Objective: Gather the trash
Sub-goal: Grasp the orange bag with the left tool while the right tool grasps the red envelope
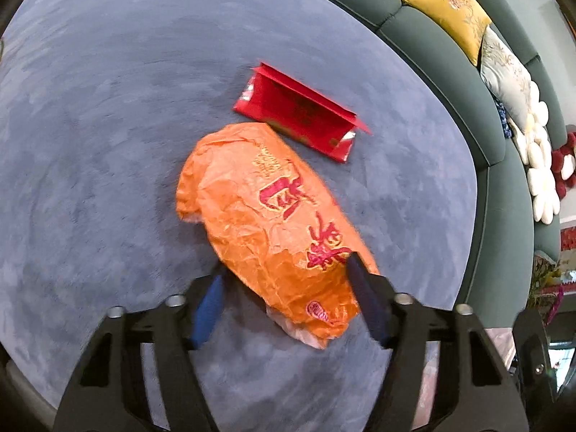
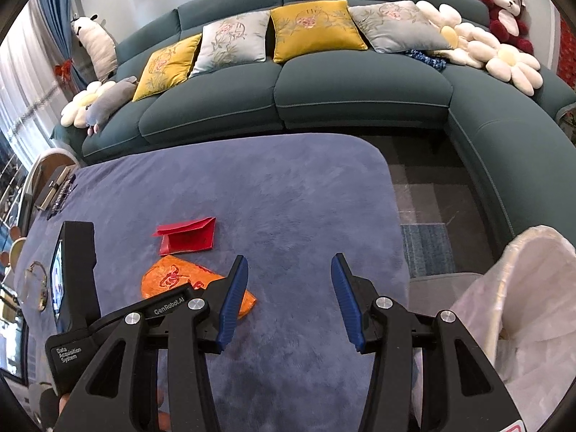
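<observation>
A crumpled orange wrapper [image 1: 266,216] with red characters lies flat on the blue-grey rug [image 1: 108,108]. My left gripper [image 1: 287,262] points down over its near end. One blue fingertip is at each long edge and the wrapper lies between them, unsqueezed. A folded red envelope [image 1: 298,115] lies just beyond the wrapper. The right wrist view shows the wrapper [image 2: 169,277], the envelope [image 2: 189,239] and the left gripper's black housing [image 2: 77,270] at the left. My right gripper [image 2: 288,257] hangs open above bare rug [image 2: 270,187], right of the wrapper, holding nothing.
A white bin bag [image 2: 522,288] stands open at the right edge, beside a grey seat [image 2: 432,284]. A curved teal sofa [image 2: 360,82] with cushions and plush toys wraps the far and right sides. Tiled floor [image 2: 424,198] runs between rug and sofa. A small cluttered table [image 2: 54,187] is at the left.
</observation>
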Available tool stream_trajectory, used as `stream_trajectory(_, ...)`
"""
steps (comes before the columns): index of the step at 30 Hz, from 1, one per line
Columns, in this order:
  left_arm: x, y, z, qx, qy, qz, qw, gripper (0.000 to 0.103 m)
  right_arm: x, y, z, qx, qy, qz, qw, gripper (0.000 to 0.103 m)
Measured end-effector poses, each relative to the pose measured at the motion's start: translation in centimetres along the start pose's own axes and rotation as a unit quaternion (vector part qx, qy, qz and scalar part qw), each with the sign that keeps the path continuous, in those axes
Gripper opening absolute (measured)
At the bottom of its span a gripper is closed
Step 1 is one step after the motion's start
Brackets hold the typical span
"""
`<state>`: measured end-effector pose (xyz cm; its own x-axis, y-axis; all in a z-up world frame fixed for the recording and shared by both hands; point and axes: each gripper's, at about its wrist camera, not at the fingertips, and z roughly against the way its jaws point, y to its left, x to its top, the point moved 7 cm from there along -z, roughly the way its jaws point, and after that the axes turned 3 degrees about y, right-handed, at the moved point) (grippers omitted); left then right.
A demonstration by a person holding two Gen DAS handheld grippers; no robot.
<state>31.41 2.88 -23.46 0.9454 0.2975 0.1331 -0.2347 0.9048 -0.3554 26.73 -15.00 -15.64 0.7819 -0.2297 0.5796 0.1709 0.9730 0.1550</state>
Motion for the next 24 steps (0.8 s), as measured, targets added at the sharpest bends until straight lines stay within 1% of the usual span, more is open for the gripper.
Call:
stream_trajectory(1, 0.0, -0.1, -0.1, -0.005, 0.002, -0.003, 1.0, 0.04, 0.1, 0.2, -0.4, 0.001, 0.002, 0.001, 1.0, 0.047)
stream_trajectory(2, 0.1, -0.3, 0.0, -0.011, 0.004, -0.008, 0.9999, 0.036, 0.1, 0.4, -0.6, 0.002, 0.004, 0.003, 1.0, 0.047)
stream_trajectory(3, 0.1, -0.4, 0.2, -0.01, 0.001, -0.011, 0.9999, 0.027, 0.2, 0.7, -1.0, 0.003, 0.006, 0.005, 1.0, 0.047)
stream_trajectory(4, 0.2, -0.4, 0.7, -0.007, -0.005, -0.018, 0.9998, 0.013, 0.2, 1.0, -1.3, 0.005, 0.008, 0.006, 1.0, 0.047)
stream_trajectory(5, 0.3, -0.4, 0.9, -0.007, -0.008, -0.022, 0.9997, 0.01, 0.3, 1.3, -1.6, 0.009, 0.01, 0.008, 1.0, 0.047)
stream_trajectory(8, 1.0, 0.3, 2.3, -0.011, -0.025, -0.022, 0.9994, 0.008, 0.5, 2.7, -2.7, 0.021, 0.017, 0.014, 1.0, 0.047)
stream_trajectory(9, 1.3, 0.9, 3.2, -0.004, -0.04, -0.024, 0.9989, 0.007, 0.6, 3.1, -2.9, 0.025, 0.018, 0.016, 0.999, 0.047)
stream_trajectory(12, 2.1, 2.4, 5.0, 0.011, -0.065, -0.027, 0.9975, 0.007, 0.6, 4.9, -4.0, 0.042, 0.028, 0.019, 0.999, 0.047)
stream_trajectory(17, 5.0, 5.7, 7.6, 0.037, -0.106, -0.012, 0.9936, 0.007, 0.6, 7.8, -6.2, 0.075, 0.049, 0.013, 0.996, 0.047)
stream_trajectory(20, 6.5, 6.9, 8.2, 0.046, -0.121, -0.012, 0.9915, 0.007, 0.7, 9.1, -7.6, 0.1, 0.065, -0.004, 0.993, 0.047)
stream_trajectory(22, 7.4, 7.7, 8.1, 0.048, -0.125, -0.01, 0.991, 0.007, 0.9, 9.8, -8.8, 0.127, 0.081, -0.031, 0.988, 0.047)
stream_trajectory(24, 8.2, 8.6, 8.1, 0.048, -0.126, -0.005, 0.9909, 0.007, 1.0, 10.3, -9.8, 0.143, 0.091, -0.05, 0.984, 0.047)
